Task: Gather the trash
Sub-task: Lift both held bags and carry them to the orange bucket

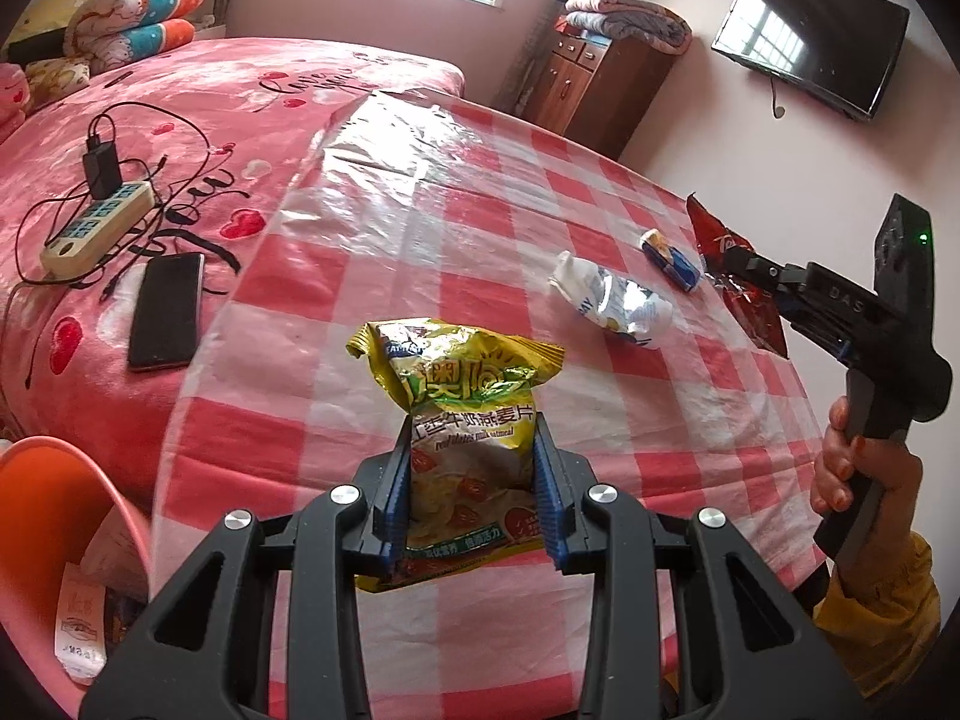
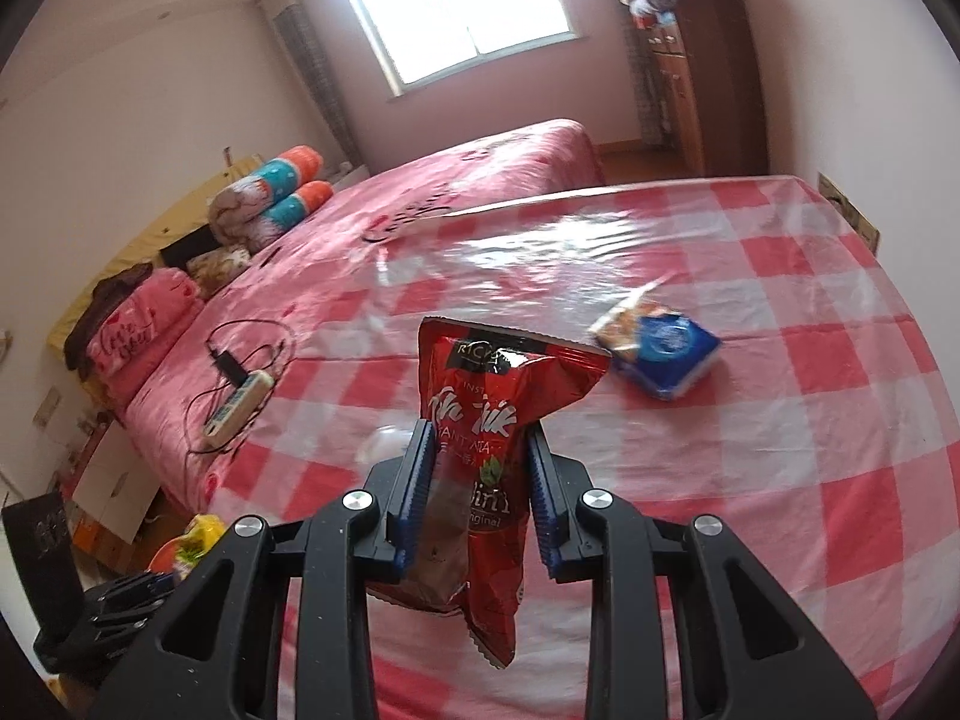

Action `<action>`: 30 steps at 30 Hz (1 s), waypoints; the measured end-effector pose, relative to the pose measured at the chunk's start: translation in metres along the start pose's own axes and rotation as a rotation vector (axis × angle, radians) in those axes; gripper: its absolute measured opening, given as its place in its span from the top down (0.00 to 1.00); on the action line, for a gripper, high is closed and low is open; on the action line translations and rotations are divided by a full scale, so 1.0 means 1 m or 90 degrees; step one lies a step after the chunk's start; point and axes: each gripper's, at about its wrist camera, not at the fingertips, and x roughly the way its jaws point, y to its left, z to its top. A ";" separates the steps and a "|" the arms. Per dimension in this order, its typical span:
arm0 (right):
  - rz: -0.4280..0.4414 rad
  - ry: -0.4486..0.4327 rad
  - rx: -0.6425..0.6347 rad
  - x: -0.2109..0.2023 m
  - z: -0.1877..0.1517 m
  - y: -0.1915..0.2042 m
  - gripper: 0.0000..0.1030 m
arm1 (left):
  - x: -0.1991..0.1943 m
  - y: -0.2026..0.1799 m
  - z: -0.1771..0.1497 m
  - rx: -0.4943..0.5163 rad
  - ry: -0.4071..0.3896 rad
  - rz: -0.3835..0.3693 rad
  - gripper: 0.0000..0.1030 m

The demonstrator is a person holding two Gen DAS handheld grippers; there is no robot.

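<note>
The crinkled yellow-green foil oatmeal packet (image 1: 465,450) stands upright between the blue pads of the left claw (image 1: 474,480), which is clamped narrow on its lower half, its long axis running up and away from the camera, held above the near edge of the red-and-white checked plastic-covered tabletop (image 1: 480,210). The glossy red foil snack bag (image 2: 486,468) is pinched the same way in the right claw (image 2: 477,480), raised clear of the cloth. Both claws are thus full. The orange plastic bin (image 1: 54,516), already holding wrappers, sits low at the left, just off the tabletop's edge, so the left claw looks the nearer for dropping first. Two pieces remain on the tabletop: a crumpled white wrapper (image 1: 612,300) and a blue-and-tan biscuit packet (image 2: 660,348), both lying flat, beyond the claws towards the right side.
</note>
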 end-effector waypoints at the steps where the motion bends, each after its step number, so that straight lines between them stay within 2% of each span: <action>1: 0.006 0.003 -0.005 0.001 -0.001 0.005 0.69 | -0.002 0.003 0.000 -0.002 -0.002 0.001 0.64; 6: 0.043 0.026 -0.043 0.008 -0.010 0.043 0.69 | -0.012 0.020 -0.004 -0.019 -0.011 0.009 0.64; 17: 0.138 0.114 -0.116 0.039 -0.044 0.127 0.69 | -0.039 0.065 -0.020 -0.065 -0.023 0.047 0.64; 30: 0.234 0.203 -0.205 0.070 -0.083 0.222 0.69 | -0.080 0.144 -0.053 -0.154 -0.028 0.150 0.64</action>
